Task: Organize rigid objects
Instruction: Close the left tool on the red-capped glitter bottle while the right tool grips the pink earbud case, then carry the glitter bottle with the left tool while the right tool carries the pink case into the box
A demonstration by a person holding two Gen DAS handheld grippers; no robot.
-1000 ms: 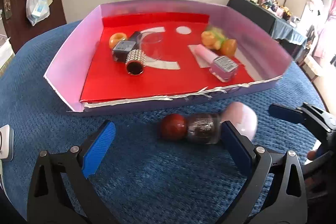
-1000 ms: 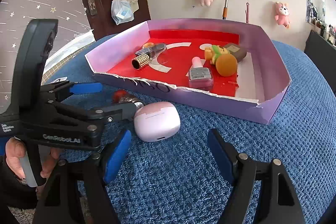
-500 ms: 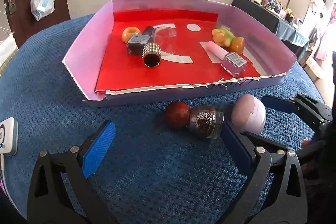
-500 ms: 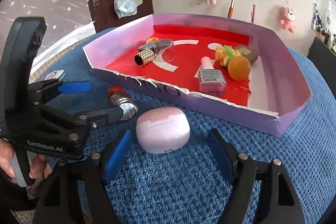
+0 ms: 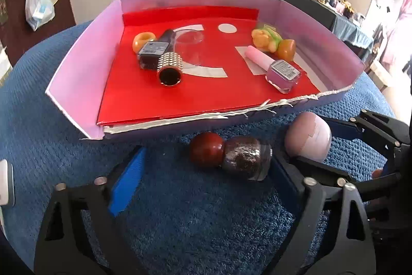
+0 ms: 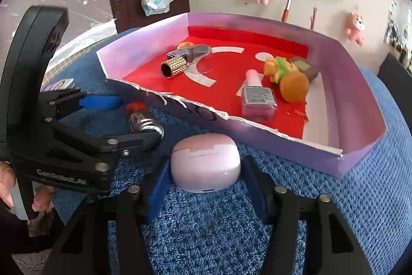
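Both tools closing since earlier; three bottles (image 5: 282, 72).

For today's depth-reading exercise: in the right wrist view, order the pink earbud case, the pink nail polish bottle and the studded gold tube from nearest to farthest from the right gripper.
1. Pink earbud case: between the closing jaws of the right gripper, on the blue cloth.
2. Pink nail polish bottle: inside the tray, near its front wall.
3. Studded gold tube: deeper in the tray, toward its left.

Your landmark's the tray (image 6: 319, 153). Just in front of its near wall: earbud case (image 6: 206, 163), w/ glitter bottle (image 6: 141, 119) to its left. Inside tray: studded tube (image 6: 174, 66) rear-left, polish bottle (image 6: 258, 99) near front, toy figure (image 6: 285, 74) behind it.
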